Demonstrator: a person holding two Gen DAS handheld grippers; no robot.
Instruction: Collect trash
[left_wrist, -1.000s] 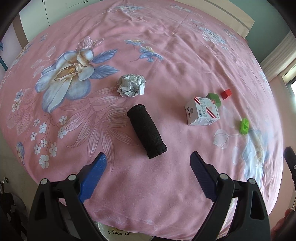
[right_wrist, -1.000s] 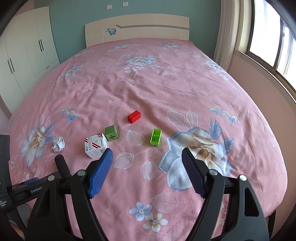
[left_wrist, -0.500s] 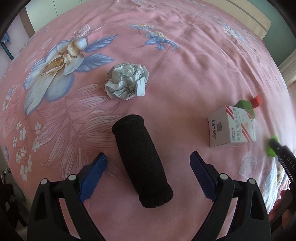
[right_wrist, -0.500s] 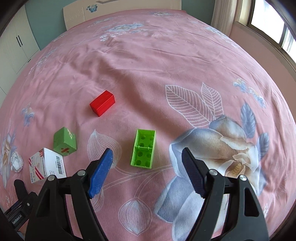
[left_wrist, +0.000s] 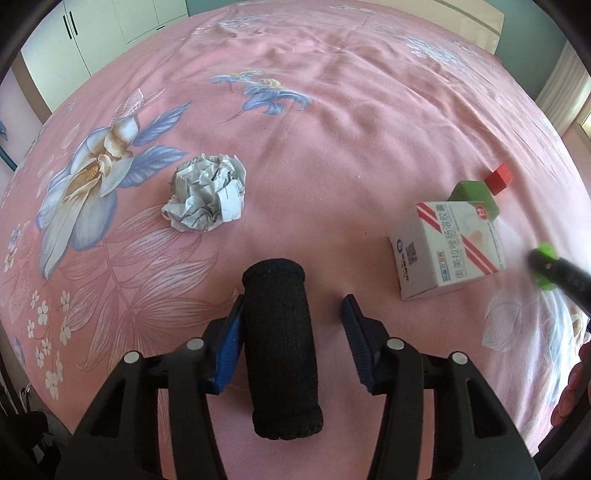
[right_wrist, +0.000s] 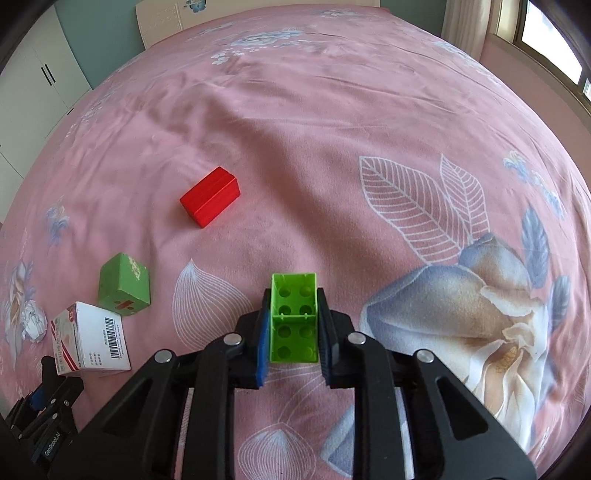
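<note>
Both grippers have dropped toward the pink flowered bed (left_wrist: 332, 122) since the earlier frames, and their jaws have just been closing. On the right gripper (right_wrist: 291, 325) they are clenched on the green hollow brick (right_wrist: 293, 321), one blue pad pressed to each long side. On the left gripper (left_wrist: 291, 328) they have narrowed around the black foam roll (left_wrist: 280, 350): the left pad touches its side, while the right pad stands clear, so the roll is not yet grasped. Beyond it lies a crumpled paper ball (left_wrist: 207, 197). A white medicine box (left_wrist: 447, 247), a green cube (right_wrist: 123, 284) and a red block (right_wrist: 210, 201) rest on the bed between the two grippers.
</note>
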